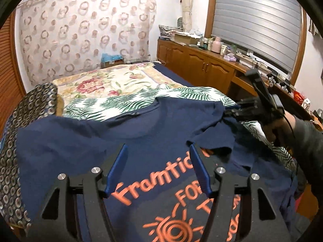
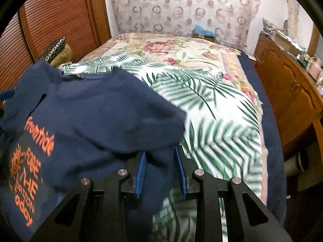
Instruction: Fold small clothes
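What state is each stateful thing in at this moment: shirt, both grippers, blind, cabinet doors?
Navy T-shirt: print side up on the bed, one sleeve lifted and folded inward.
Left gripper: open, above the shirt's print, holding nothing.
Right gripper: part-closed with sleeve fabric between its fingers; grip unclear.
Window blind: lowered.
Cabinet doors: shut.

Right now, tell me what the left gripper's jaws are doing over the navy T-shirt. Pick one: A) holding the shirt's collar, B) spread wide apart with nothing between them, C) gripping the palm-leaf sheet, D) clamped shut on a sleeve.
B: in the left wrist view the left gripper has its blue fingers spread wide apart above the navy T-shirt, with the orange print showing flat and ungripped between them.
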